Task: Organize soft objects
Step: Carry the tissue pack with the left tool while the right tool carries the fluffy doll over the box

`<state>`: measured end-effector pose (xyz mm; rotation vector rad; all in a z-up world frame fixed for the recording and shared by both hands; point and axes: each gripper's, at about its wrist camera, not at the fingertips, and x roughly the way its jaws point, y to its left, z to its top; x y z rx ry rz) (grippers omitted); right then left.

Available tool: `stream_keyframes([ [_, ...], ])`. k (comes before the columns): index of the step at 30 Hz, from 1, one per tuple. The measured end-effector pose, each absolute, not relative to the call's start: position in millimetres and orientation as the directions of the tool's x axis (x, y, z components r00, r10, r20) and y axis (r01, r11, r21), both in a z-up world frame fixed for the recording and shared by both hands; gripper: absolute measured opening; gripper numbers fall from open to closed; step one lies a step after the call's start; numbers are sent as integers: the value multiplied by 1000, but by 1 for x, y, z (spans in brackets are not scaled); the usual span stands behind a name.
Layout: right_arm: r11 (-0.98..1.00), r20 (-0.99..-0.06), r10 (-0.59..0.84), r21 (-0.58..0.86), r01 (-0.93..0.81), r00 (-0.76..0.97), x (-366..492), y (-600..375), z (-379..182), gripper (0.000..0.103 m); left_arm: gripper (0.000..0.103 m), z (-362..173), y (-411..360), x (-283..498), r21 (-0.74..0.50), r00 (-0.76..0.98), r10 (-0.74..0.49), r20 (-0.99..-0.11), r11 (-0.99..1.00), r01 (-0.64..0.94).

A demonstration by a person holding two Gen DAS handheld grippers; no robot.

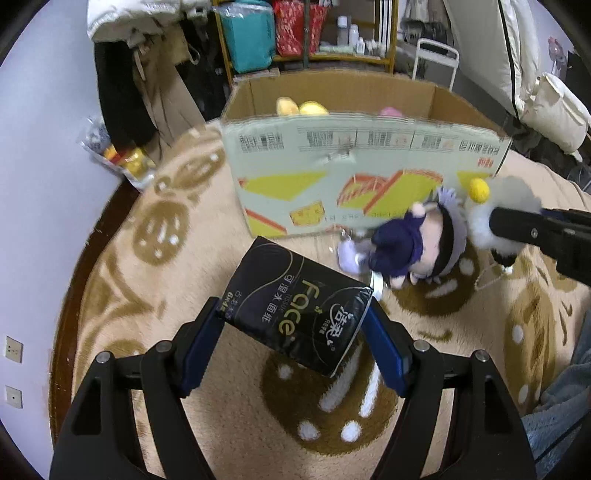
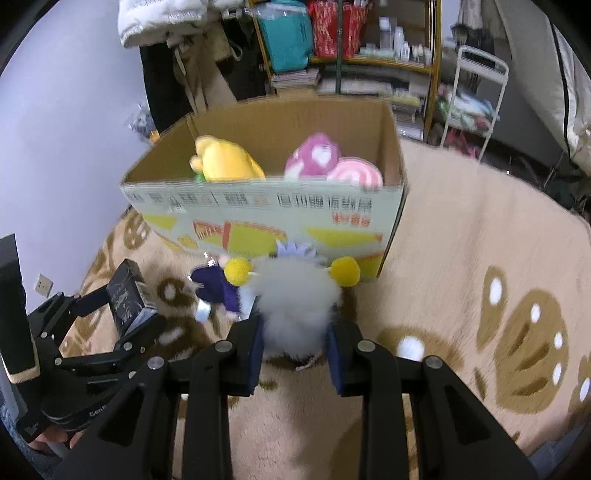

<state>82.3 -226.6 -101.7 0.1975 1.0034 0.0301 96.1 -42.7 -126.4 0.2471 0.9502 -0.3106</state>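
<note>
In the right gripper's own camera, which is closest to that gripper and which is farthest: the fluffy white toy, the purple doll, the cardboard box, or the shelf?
1. Fluffy white toy: squeezed between the right gripper fingers.
2. Purple doll: just past it, to the left on the rug.
3. Cardboard box: behind both toys, middle of the view.
4. Shelf: far back, beyond the box.

Background clutter around a patterned beige rug

A fluffy beige rug with brown paw-like shapes (image 2: pixel 461 258) covers the floor. Behind stands a yellow metal shelf (image 2: pixel 432 70) holding a teal bag (image 2: pixel 286 35), a red patterned bag (image 2: pixel 332 27) and small bottles. A white wire rack (image 2: pixel 480 92) stands beside it; white wall sockets (image 1: pixel 14 349) sit on the pale wall.
</note>
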Motion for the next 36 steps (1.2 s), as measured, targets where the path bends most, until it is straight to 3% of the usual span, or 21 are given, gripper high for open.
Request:
stream_keyframes([
  [13, 983, -631, 104, 181, 16, 769, 66, -225, -42, 31, 74, -58, -46, 75, 103, 739, -221, -636, 925, 366],
  [36, 977, -497, 130, 211, -26, 858, 95, -246, 4, 31, 75, -6, -65, 108, 180, 846, -248, -472, 912, 368],
])
